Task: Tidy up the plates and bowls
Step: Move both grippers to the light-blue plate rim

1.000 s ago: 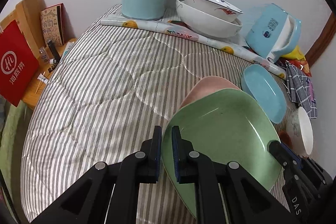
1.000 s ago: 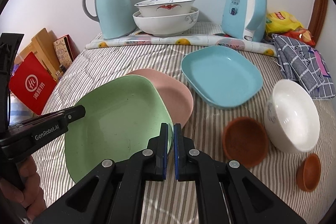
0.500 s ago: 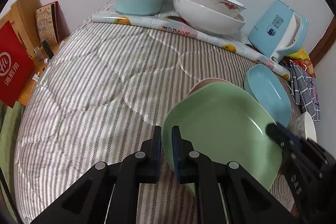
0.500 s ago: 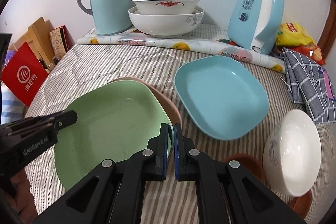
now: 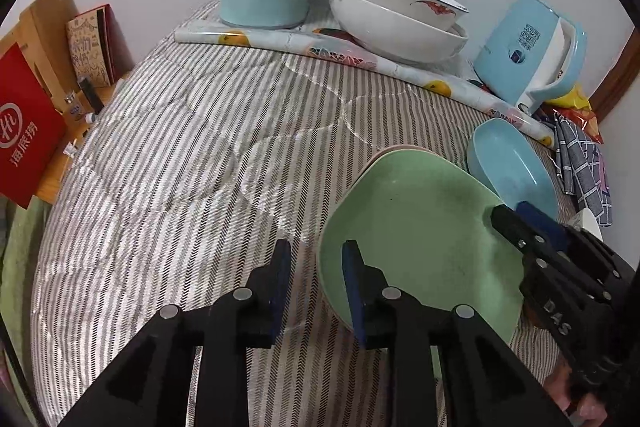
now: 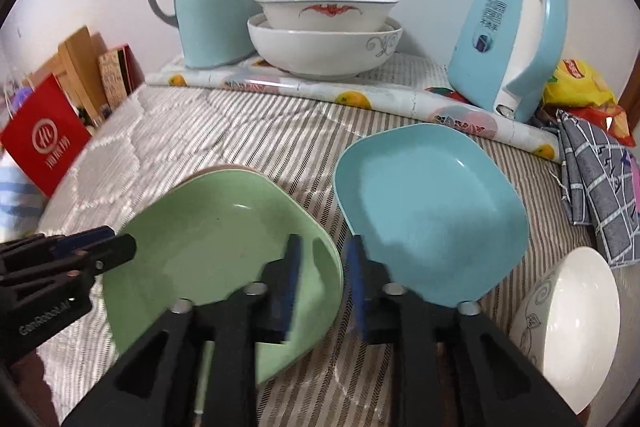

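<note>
Both jaws have just been opening, and the green plate [image 6: 216, 247] sits between each pair, let go, atop the pink plate [image 5: 394, 150] on the bed [image 5: 192, 163]. Left gripper [image 5: 316, 263] and right gripper [image 6: 325, 261] both straddle its rim: pull away carelessly and it skids off that soft quilt.

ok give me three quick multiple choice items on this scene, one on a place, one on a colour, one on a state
1. What does the green plate rest on?
A. pink plate
B. blue plate
C. white bowl

2. What colour is the plate beside the green one?
A. red
B. blue
C. yellow

3. How do the right gripper jaws stand?
A. clamped on the green plate
B. apart, astride its rim
C. holding a bowl

Answers:
1 A, a pink plate edge peeks out underneath.
2 B, the blue plate lies alongside.
3 B, they have just been opening and gaps show at the rim.
</note>
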Available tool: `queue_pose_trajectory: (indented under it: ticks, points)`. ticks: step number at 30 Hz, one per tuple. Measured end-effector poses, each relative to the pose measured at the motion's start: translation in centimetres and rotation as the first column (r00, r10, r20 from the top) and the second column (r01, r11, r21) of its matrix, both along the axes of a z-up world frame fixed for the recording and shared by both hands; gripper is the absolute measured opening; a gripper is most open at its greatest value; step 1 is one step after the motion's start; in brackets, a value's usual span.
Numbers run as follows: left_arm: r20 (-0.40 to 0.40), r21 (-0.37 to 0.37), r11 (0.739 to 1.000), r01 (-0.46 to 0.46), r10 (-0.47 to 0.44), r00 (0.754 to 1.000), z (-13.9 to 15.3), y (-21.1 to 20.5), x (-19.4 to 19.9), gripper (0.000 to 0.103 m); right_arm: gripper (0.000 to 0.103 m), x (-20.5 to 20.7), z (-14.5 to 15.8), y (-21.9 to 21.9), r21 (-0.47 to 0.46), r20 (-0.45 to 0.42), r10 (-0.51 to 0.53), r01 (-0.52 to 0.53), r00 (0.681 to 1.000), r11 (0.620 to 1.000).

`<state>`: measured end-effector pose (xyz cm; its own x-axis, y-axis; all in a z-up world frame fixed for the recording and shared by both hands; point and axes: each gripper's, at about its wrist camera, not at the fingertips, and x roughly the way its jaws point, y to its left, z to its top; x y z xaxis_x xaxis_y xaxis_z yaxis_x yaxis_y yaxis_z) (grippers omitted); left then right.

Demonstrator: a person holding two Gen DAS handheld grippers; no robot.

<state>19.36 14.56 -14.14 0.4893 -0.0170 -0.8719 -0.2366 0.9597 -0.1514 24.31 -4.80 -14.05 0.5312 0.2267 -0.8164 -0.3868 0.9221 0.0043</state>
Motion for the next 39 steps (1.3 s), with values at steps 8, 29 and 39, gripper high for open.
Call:
queue_pose_trajectory:
  ticks: [8, 29, 39]
  points:
    - [0.008, -0.004, 1.0, 0.011, -0.011, 1.0, 0.8, -0.6, -0.9, 0.025, 0.038, -2.5, 2.2, -2.5, 0.012, 0.047, -0.04, 0.04, 0.998, 0.999]
    - [0.106, 0.017, 0.99, 0.138, -0.139, 0.985, 5.7, -8.4, -3.3, 0.026, 0.064, -10.2, 7.3, -16.4, 0.052, 0.158, -0.308, 0.303, 0.938, 0.951]
    - [0.155, 0.044, 0.988, 0.151, -0.156, 0.976, 7.4, -10.5, -3.1, 0.037, 0.064, -9.9, 8.9, -18.4, 0.13, 0.084, -0.318, 0.306, 0.944, 0.943]
